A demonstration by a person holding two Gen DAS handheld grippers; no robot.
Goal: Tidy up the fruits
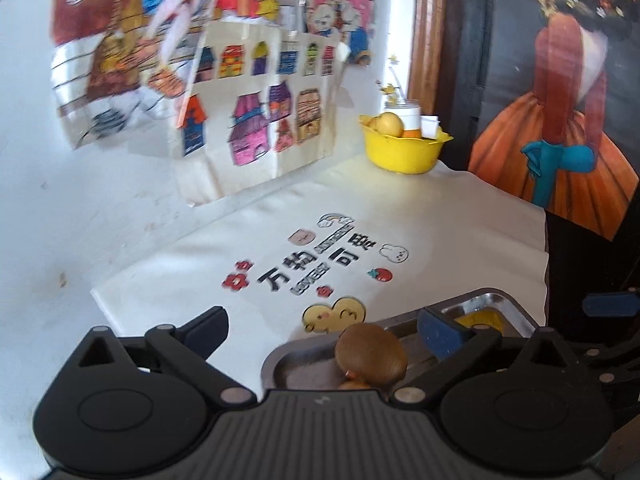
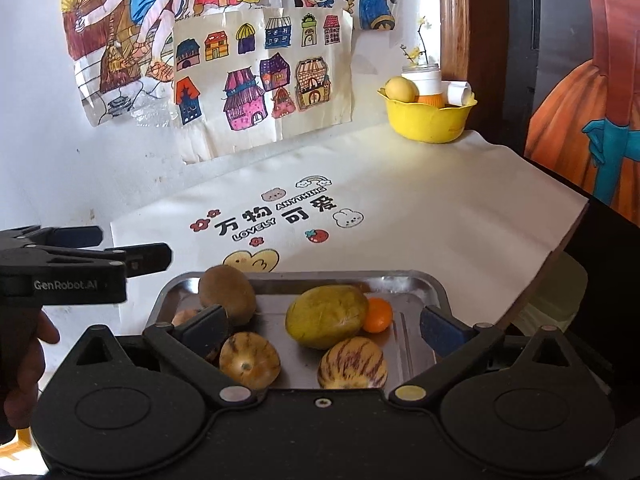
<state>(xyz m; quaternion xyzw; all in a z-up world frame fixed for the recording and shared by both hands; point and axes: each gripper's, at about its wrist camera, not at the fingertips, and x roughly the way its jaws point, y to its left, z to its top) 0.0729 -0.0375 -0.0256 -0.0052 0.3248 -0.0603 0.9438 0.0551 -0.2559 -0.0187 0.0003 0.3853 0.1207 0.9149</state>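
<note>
A white cloth (image 2: 420, 208) printed with cartoon stickers and black lettering covers the tabletop (image 2: 536, 292), which is pushed against a white wall (image 2: 36, 128). Taped on that wall are a sheet of coloured house drawings (image 2: 260, 72) and larger figure drawings (image 2: 132, 12) behind it. At about one o'clock, in the far corner of the cloth, stands a yellow bowl (image 2: 432, 120) holding a yellow fruit (image 2: 398, 89), a white cup and some paper. To the right hangs a dark painting of a figure in an orange skirt (image 2: 576, 92).

At the near edge of the cloth sits a metal tray (image 2: 404, 280) with the fruits in it: a brown kiwi (image 2: 227, 294) at ten o'clock, a greenish-yellow mango (image 2: 326, 316) in the middle, a small orange (image 2: 377, 315) touching it at three o'clock, and two striped melons (image 2: 249, 358) (image 2: 352, 364) along the near rim.

The right hand-held gripper (image 2: 320, 326) hangs over the tray with its jaws spread wide, grasping nothing. The left hand-held gripper (image 1: 320, 330), seen at nine o'clock from the right camera, is also spread and empty, with the kiwi (image 1: 370, 356) lying between its fingers.
</note>
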